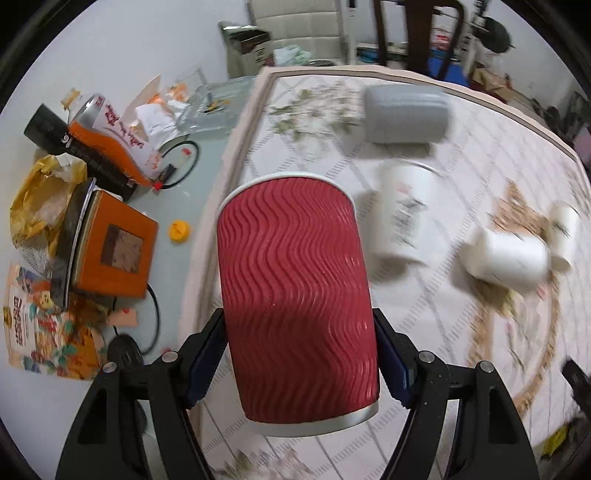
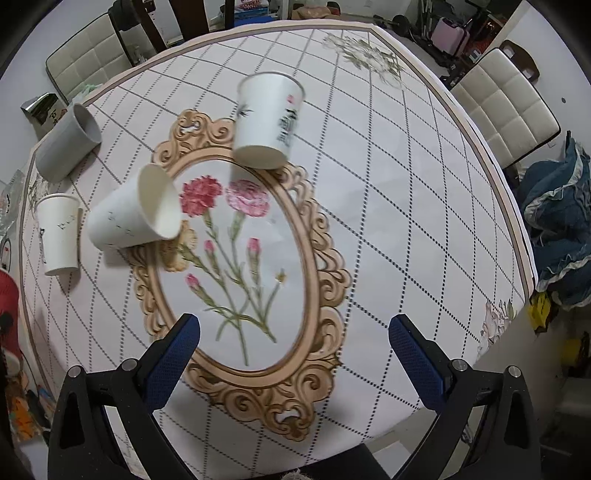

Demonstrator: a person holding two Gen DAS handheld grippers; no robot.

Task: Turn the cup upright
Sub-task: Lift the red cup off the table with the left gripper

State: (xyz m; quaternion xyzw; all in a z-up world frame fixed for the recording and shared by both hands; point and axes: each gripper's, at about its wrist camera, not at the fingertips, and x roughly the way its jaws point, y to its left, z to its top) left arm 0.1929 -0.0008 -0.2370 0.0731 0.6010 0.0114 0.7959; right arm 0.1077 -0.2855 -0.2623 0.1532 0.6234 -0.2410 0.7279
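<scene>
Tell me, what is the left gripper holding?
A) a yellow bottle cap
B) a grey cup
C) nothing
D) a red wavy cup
D: in the left wrist view the left gripper is shut on the red wavy cup, one finger pressed against each side of it.

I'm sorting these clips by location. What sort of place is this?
Most likely a home dining room: a table under a floral tablecloth, padded dining chairs around it, and household clutter such as a pink suitcase behind.
</scene>
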